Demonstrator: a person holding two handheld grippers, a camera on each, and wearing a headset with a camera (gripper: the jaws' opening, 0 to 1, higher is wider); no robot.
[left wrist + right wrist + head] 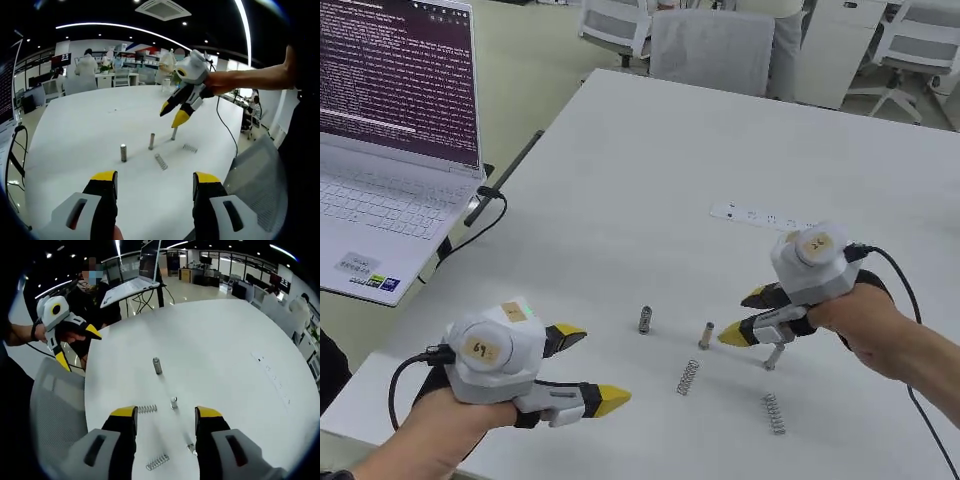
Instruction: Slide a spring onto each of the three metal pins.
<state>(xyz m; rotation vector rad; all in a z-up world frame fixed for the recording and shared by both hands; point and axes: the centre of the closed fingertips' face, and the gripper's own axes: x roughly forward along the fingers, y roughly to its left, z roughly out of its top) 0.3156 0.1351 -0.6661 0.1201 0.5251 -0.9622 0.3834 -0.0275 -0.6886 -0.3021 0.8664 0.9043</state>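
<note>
Risk lies with the two loose steel coil springs (688, 377) lying flat on the white table (620, 180): an off-centre pinch could flick one away, and a careless sweep of my right gripper (743, 315) could knock the short metal pin (772, 356) just beneath it. The leftmost pin (645, 320) already wears a spring; the middle pin (706, 335) stands bare. My right hand hovers low, jaws apart and empty. My left gripper (592, 366) hangs nearer me, jaws likewise apart.

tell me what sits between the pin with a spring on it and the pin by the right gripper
One bare pin stands between the sprung pin and the third pin by the right gripper; the head view shows the row.
</note>
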